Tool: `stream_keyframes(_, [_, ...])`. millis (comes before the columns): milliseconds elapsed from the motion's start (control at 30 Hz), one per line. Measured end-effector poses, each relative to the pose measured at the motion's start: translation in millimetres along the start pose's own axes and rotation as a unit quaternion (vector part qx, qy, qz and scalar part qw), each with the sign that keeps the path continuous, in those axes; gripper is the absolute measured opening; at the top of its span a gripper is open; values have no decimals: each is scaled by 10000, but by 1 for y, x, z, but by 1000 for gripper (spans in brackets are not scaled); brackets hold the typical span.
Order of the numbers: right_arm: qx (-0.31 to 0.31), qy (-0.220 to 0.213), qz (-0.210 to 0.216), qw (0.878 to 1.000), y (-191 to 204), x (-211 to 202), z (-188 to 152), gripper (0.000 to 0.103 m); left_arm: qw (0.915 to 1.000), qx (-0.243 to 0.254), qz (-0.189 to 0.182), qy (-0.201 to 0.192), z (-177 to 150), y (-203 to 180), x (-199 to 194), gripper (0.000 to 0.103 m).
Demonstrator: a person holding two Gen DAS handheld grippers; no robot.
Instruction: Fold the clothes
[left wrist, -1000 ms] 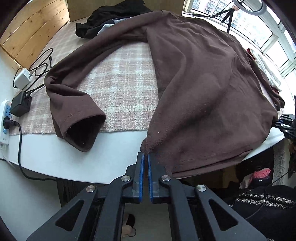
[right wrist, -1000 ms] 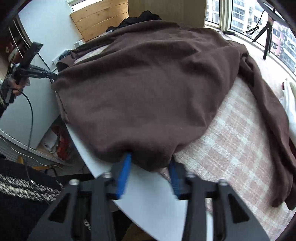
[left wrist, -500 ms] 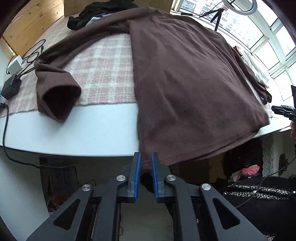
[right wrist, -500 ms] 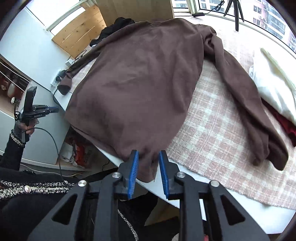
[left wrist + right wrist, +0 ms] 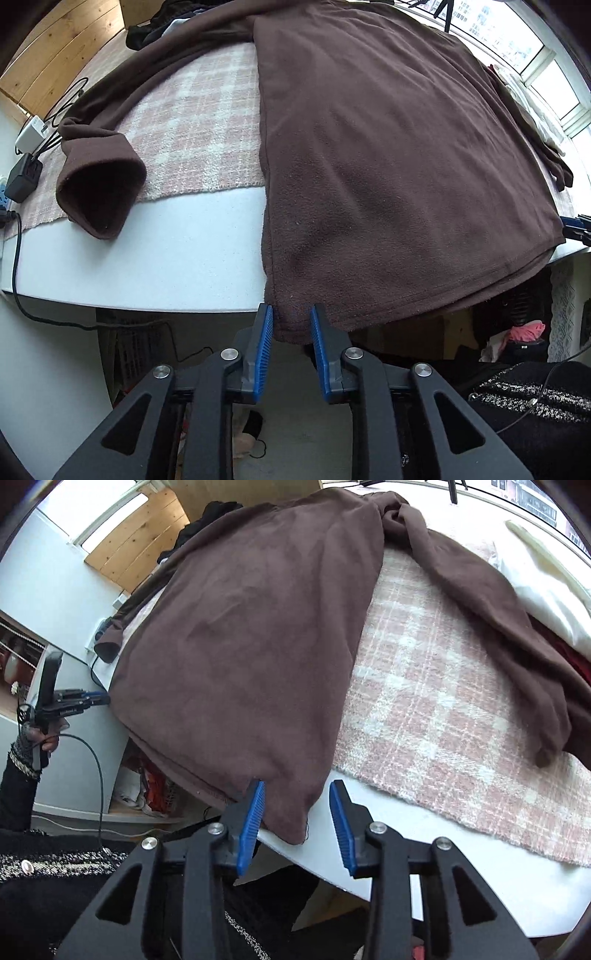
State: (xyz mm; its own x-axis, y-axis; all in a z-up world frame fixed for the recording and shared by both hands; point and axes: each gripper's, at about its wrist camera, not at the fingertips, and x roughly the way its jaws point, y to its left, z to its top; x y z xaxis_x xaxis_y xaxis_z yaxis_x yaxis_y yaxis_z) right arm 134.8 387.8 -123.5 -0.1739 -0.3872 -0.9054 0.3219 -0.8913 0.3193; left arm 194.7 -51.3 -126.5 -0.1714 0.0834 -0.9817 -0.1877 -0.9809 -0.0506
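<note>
Beyond sweater (image 5: 258,627), white garment (image 5: 535,576), right view only

A white table (image 5: 155,254) carried a pink-and-cream plaid cloth (image 5: 207,122). A brown sweater (image 5: 388,147) lay spread across both, its hem hanging over the near edge, 1 sleeve cuff (image 5: 99,192) resting on the bare top.

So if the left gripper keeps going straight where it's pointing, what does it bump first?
Probably the brown sweater: its hem corner hangs between the left gripper pads already, though depth is unclear.
</note>
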Motion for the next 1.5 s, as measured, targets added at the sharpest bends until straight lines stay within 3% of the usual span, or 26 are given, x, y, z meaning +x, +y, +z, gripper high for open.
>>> stream_keyframes(33, [-114, 89, -101, 9998, 5, 5, -3, 39, 10000, 59, 72, 10, 0, -4, 0, 20])
stream_keyframes(100, [-283, 155, -169, 9993, 14, 9, -9, 40, 9998, 167, 119, -32, 0, -7, -2, 3])
stream_keyframes(200, [-492, 15, -280, 9984, 25, 11, -12, 36, 9996, 240, -16, -166, -2, -3, -18, 2])
stream_keyframes(233, [-521, -31, -352, 9980, 28, 10, -12, 11, 9993, 271, -58, -256, -4, -1, -28, 2])
stream_keyframes(267, [-415, -110, -343, 9985, 27, 6, -11, 6, 9989, 302, -99, -345, -7, 1, -39, 2])
stream_keyframes(433, [-129, -990, -125, 9949, 36, -50, -18, 6, 9946, 377, -499, -828, -15, 12, -83, 2])
stream_keyframes(533, [40, -839, -423, 9956, 45, -37, -17, 6, 9956, 622, -522, -475, -11, 13, -55, 2])
stream_keyframes(633, [-165, -331, -934, 9949, 53, -6, -15, 6, 9942, 911, -540, -176, -17, 9, -31, 2])
stream_keyframes(767, [265, -571, -922, 9938, 49, -20, -17, 6, 9913, 911, -919, -252, -18, 17, -39, 4])
stream_keyframes(1067, [430, -399, -1250, 9904, 51, -9, -25, 6, 9936, 704, -883, 101, -20, 21, -9, 14])
stream_keyframes(1200, [428, -347, -1258, 9905, 51, -7, -22, 6, 9944, 616, -830, 221, -19, 19, 1, 25])
stream_keyframes(1333, [522, -370, -1203, 9907, 50, -11, -21, 6, 9935, 328, -1047, 300, -15, 22, 9, 25])
stream_keyframes(1400, [548, -352, -1177, 9909, 48, -11, -21, 6, 9917, 160, -1248, 257, -13, 27, 10, 7])
stream_keyframes(1500, [661, -230, -1110, 9914, 45, -7, -22, 7, 9891, 193, -1455, 100, -14, 32, -3, 6])
